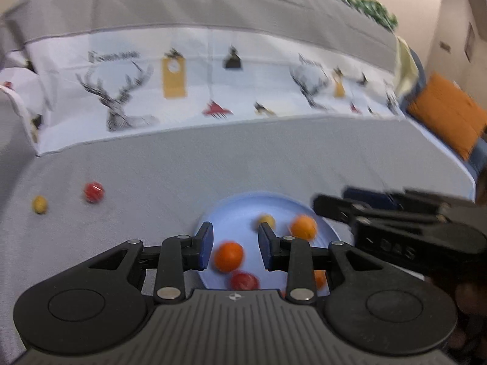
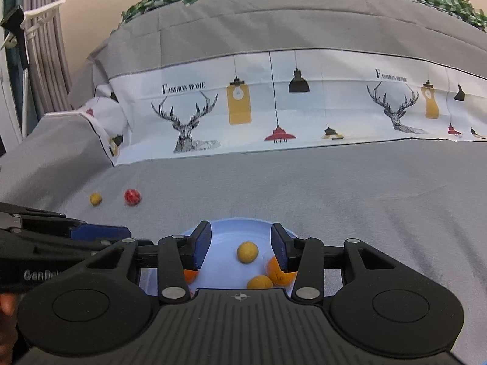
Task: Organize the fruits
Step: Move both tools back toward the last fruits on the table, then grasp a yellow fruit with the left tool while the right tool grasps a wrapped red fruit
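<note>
Blue plate (image 2: pixel 234 228) gathers the fruit, so both my grippers, left (image 1: pixel 234 245) and right (image 2: pixel 241 248), hover open (nothing held) above it.

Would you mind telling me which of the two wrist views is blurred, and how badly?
Left wrist view: motion-smeared throughout, the red fruit and deer print soft. Right wrist view: sharp, the print lettering readable, the yellow fruit on the blue plate crisp. Both show fisheye bending.

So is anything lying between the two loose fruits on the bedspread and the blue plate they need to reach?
Nothing visible does. The red fruit and the small yellow fruit sit apart on bare grey bedspread, up and left of the blue plate. Only flat fabric lies between them and its rim. Both grippers hover over the plate, empty.
</note>
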Tool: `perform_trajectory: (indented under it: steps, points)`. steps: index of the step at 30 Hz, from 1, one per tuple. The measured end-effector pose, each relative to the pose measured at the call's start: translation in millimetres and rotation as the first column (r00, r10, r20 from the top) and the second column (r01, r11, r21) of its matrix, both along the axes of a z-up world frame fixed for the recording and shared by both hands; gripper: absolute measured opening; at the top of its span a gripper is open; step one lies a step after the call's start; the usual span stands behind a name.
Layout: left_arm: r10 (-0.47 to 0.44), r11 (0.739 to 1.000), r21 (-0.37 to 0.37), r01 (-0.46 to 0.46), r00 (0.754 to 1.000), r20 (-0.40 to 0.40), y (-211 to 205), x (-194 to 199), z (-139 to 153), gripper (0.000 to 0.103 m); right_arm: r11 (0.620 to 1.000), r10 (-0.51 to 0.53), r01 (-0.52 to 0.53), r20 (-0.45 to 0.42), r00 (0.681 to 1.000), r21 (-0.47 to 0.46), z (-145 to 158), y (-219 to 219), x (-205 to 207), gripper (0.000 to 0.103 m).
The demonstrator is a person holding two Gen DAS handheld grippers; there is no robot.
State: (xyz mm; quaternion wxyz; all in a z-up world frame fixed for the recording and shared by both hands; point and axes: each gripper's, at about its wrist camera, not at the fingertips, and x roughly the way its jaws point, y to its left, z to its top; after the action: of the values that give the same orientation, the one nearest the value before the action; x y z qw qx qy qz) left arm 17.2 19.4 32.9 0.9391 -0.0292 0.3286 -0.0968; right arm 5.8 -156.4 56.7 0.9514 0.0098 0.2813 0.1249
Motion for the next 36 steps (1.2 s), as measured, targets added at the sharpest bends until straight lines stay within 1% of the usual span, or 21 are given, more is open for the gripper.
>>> perform_trajectory:
  steps: [1, 2, 3, 4, 5, 7, 8, 9, 10, 12, 14, 16, 18, 20, 21, 24, 26, 29, 33, 35, 36]
  points:
    - [0.028, 1.000, -0.005, -0.028, 0.999, 0.023, 6, -1, 4, 0.030, 1.000, 0.000, 0.000, 0.005, 1.000, 0.005, 3, 1, -1, 0.045]
    - [0.055, 0.998, -0.007, -0.055, 0.997, 0.046, 11, -1, 9, 0.019, 1.000, 0.002, -0.002, 0.011, 1.000, 0.007, 6, 3, -2, 0.045]
    - [0.084, 0.996, -0.013, -0.084, 0.994, 0.070, 17, -2, 14, 0.016, 1.000, 0.005, -0.005, 0.018, 1.000, 0.008, 9, 4, -2, 0.045]
    - [0.108, 0.994, -0.023, -0.107, 0.990, 0.090, 22, -3, 18, 0.016, 1.000, 0.010, -0.010, 0.027, 1.000, 0.008, 12, 6, -4, 0.045]
    - [0.133, 0.991, -0.041, -0.129, 0.985, 0.107, 30, -2, 23, 0.011, 1.000, 0.017, -0.018, 0.039, 0.999, 0.008, 16, 8, -6, 0.045]
    - [0.160, 0.986, -0.056, -0.154, 0.980, 0.121, 43, 5, 33, 0.008, 1.000, 0.028, -0.029, 0.059, 0.998, 0.012, 23, 11, -8, 0.031]
    - [0.172, 0.985, -0.044, -0.168, 0.976, 0.134, 49, 10, 37, 0.008, 0.999, 0.036, -0.038, 0.070, 0.997, 0.018, 27, 13, -10, 0.028]
    - [0.176, 0.984, -0.032, -0.173, 0.974, 0.140, 54, 16, 39, 0.008, 0.999, 0.042, -0.044, 0.081, 0.996, 0.025, 30, 14, -11, 0.022]
    - [0.182, 0.983, -0.015, -0.182, 0.973, 0.143, 60, 23, 39, 0.009, 0.998, 0.046, -0.049, 0.090, 0.995, 0.029, 33, 15, -12, 0.020]
    - [0.205, 0.978, 0.015, -0.209, 0.969, 0.140, 73, 37, 37, 0.009, 0.997, 0.059, -0.063, 0.108, 0.992, 0.037, 39, 18, -13, 0.018]
    - [0.255, 0.966, 0.016, -0.257, 0.962, 0.100, 90, 52, 27, 0.009, 0.996, 0.071, -0.077, 0.113, 0.991, 0.045, 43, 22, -10, 0.018]
    - [0.323, 0.946, -0.018, -0.322, 0.946, 0.032, 110, 66, 16, 0.009, 0.994, 0.085, -0.091, 0.101, 0.991, 0.054, 44, 27, -4, 0.018]
    - [0.387, 0.920, -0.053, -0.389, 0.921, -0.035, 130, 76, 7, 0.009, 0.993, 0.098, -0.104, 0.094, 0.991, 0.055, 42, 35, 6, 0.018]
    - [0.432, 0.896, -0.071, -0.438, 0.898, -0.084, 145, 83, 0, 0.009, 0.991, 0.119, -0.124, 0.098, 0.988, 0.052, 41, 46, 17, 0.015]
    - [0.453, 0.885, -0.072, -0.461, 0.886, -0.101, 152, 85, -3, 0.009, 0.989, 0.130, -0.136, 0.102, 0.986, 0.052, 40, 52, 23, 0.011]
    - [0.502, 0.855, -0.073, -0.514, 0.854, -0.135, 168, 88, -9, 0.009, 0.983, 0.165, -0.172, 0.106, 0.981, 0.059, 35, 72, 40, 0.005]
    - [0.525, 0.837, -0.086, -0.541, 0.837, -0.156, 177, 87, -11, 0.009, 0.979, 0.186, -0.193, 0.098, 0.978, 0.065, 29, 86, 51, 0.004]
    - [0.555, 0.809, -0.112, -0.578, 0.812, -0.183, 189, 85, -14, 0.009, 0.969, 0.231, -0.235, 0.056, 0.971, 0.078, 15, 111, 69, 0.004]
    - [0.583, 0.768, -0.162, -0.620, 0.781, -0.224, 206, 88, -21, 0.009, 0.952, 0.302, -0.302, 0.003, 0.953, 0.047, -6, 147, 87, 0.007]
    - [0.591, 0.758, -0.168, -0.631, 0.772, -0.236, 210, 92, -24, 0.010, 0.945, 0.325, -0.324, -0.019, 0.945, 0.042, -17, 164, 95, 0.014]
    - [0.594, 0.755, -0.164, -0.634, 0.769, -0.235, 211, 93, -25, 0.011, 0.943, 0.333, -0.332, -0.022, 0.943, 0.033, -22, 172, 98, 0.021]
